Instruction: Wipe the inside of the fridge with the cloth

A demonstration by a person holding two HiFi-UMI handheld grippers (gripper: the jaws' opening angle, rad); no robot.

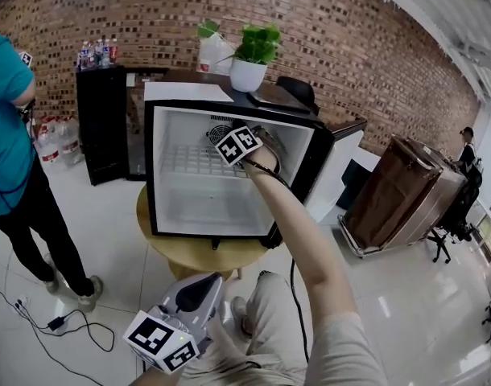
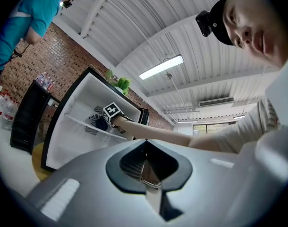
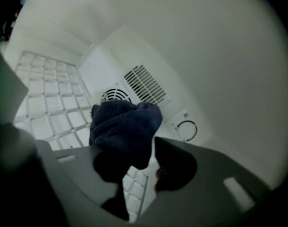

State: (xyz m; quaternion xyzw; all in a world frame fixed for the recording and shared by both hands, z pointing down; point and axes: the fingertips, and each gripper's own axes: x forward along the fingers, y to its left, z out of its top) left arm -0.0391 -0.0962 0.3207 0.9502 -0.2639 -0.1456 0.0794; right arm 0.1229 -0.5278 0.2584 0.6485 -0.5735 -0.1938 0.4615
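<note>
Deep in the fridge, the cloth sits at my right gripper.
Over the shelf, the cloth bunches at 11 o'clock against one jaw. The jaws stand slightly apart, with a gap at the other. The back wall lies just beyond at 12. My left gripper, jaws together and empty, is well away.

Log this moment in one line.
fridge: open | right gripper: inside, fingers apart, cloth between, near fan | left gripper: shut, empty, outside
</note>
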